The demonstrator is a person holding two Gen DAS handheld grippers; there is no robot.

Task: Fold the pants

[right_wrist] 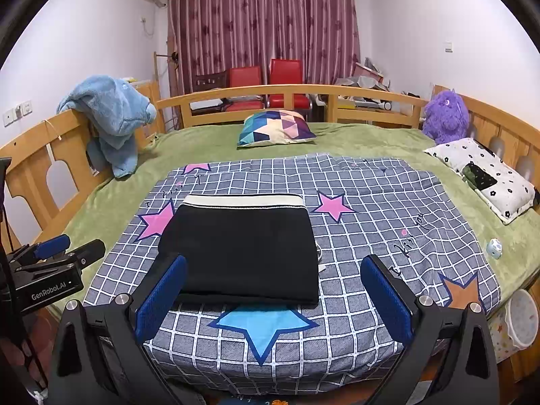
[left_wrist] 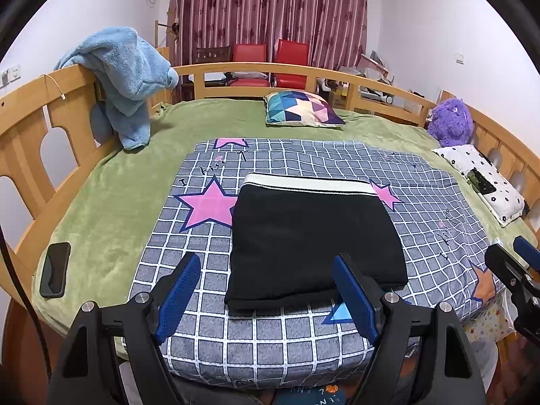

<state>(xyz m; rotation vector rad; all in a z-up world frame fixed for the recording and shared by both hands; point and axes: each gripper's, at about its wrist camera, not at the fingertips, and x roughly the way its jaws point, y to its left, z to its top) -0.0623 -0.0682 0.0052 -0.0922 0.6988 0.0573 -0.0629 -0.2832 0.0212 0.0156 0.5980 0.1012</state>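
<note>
Left wrist view: left hand-held gripper (left_wrist: 265, 292) jaws spread, empty, hovering at 6 o'clock; right hand-held gripper (right_wrist: 273, 293) likewise, free to pull away. Pants (left_wrist: 314, 239) folded compact mid-quilt (left_wrist: 438, 202), waistband at 12; fold likely done.

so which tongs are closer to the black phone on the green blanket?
Left. The left tongs hang open just right of the phone; the right tongs, also open, sit farther right, past the folded pants.
</note>
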